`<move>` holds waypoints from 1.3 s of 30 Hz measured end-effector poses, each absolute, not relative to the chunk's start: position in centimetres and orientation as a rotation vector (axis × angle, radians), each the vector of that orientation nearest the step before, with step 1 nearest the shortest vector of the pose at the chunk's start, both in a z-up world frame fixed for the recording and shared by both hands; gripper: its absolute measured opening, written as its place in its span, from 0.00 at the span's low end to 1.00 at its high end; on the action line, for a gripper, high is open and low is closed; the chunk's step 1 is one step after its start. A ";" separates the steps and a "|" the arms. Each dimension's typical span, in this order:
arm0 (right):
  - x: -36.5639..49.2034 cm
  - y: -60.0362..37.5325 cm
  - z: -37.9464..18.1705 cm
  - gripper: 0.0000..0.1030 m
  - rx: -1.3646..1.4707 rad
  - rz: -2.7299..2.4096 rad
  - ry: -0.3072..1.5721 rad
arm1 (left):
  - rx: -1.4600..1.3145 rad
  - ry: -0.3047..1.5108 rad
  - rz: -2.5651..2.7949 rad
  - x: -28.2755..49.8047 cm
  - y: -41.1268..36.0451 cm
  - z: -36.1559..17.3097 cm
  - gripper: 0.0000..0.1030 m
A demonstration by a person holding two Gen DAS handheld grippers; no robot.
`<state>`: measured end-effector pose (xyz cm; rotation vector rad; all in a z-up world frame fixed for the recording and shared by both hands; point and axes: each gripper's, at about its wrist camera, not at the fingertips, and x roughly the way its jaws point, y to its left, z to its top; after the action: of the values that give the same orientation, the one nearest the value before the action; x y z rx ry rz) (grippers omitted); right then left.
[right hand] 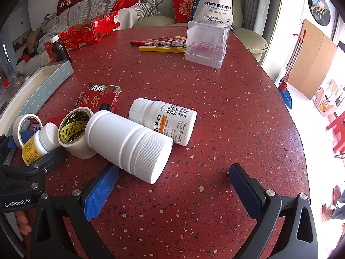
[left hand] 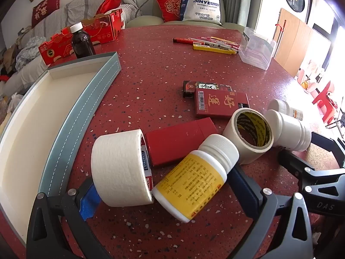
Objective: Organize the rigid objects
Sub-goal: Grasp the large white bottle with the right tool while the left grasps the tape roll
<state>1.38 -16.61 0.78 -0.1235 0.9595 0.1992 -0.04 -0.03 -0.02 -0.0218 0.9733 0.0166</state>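
Broadly, a red table (right hand: 215, 108) carries a grey tray (left hand: 71, 129) at its left edge. Beside the tray lie a tape roll (left hand: 117, 170) and a yellow bottle (left hand: 194, 177), both between the wide-spread fingers of the left gripper (left hand: 170, 185), neither clamped. The right gripper (right hand: 172, 185) gapes wide, holding nothing, a white bottle (right hand: 127, 144) lying just ahead.

Striped sofa (left hand: 64, 13), red cushions (left hand: 169, 7), white SINYE bag (left hand: 204, 6)
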 end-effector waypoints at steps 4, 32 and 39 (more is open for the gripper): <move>1.3 -16.5 0.8 0.99 -0.132 0.199 0.962 | 0.002 0.981 -0.032 0.0 0.1 0.0 1.00; -0.6 -13.3 1.5 0.54 -0.350 0.677 0.910 | 0.319 0.922 -0.471 -2.7 -2.4 1.2 0.91; -0.3 -11.9 1.8 0.54 -0.343 0.683 0.915 | 0.236 0.916 -0.482 -1.6 -1.9 2.1 0.88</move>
<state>-0.32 -11.86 1.84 -0.3429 0.9147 0.6832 -1.59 -1.87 2.13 0.2358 0.9156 -0.4823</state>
